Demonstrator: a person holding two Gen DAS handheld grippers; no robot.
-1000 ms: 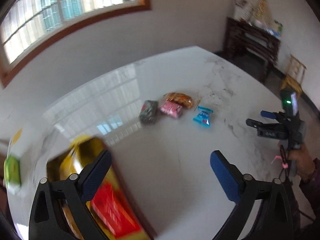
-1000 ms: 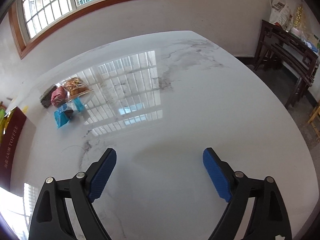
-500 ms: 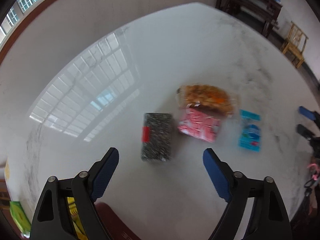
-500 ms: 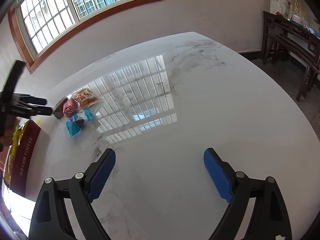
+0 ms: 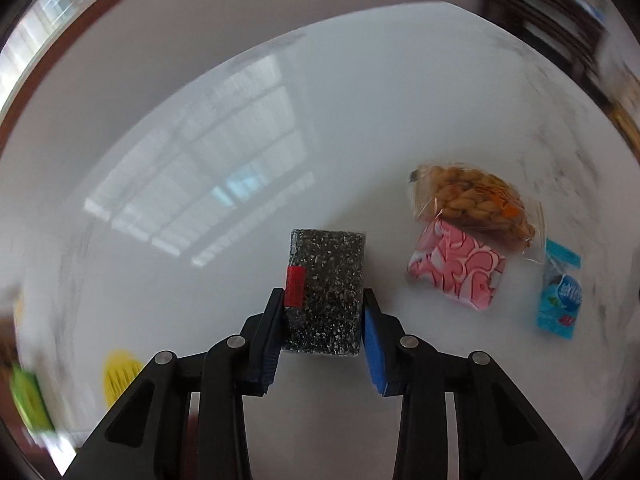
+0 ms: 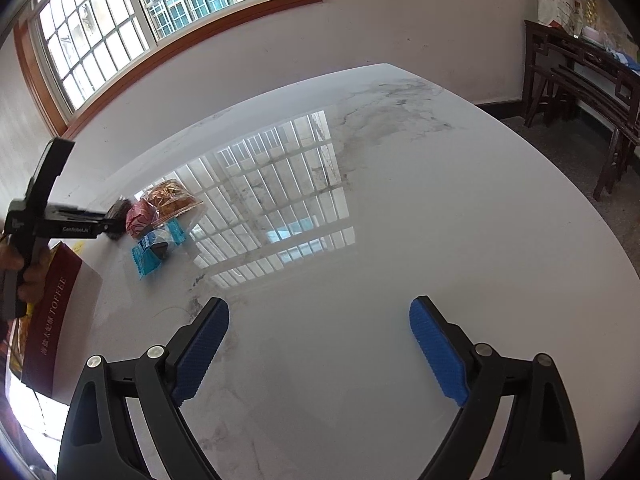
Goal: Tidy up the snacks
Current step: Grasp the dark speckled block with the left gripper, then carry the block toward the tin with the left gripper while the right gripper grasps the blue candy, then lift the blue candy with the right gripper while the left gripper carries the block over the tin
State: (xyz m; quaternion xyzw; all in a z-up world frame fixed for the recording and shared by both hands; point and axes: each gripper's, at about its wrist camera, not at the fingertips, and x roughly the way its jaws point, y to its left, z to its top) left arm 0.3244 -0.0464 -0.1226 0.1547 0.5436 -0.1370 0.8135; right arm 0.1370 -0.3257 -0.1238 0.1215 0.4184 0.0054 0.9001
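Note:
A black speckled snack bar with a red label lies on the white marble table. My left gripper straddles its near end, jaws closing, pads touching both long sides. To its right lie a pink packet, a clear bag of peanuts and a blue packet. The right wrist view shows the same pile at far left, with the left gripper on the bar. My right gripper hovers over bare marble, jaws opening, nothing between them.
A dark red toffee box sits at the table's left edge beside a hand. Blurred yellow and green packs lie at lower left. A dark wooden side table stands by the wall.
My left gripper swung away from the box, dropped onto the snack pile and narrowed its jaws around the black speckled bar. The right gripper stayed nearly still.

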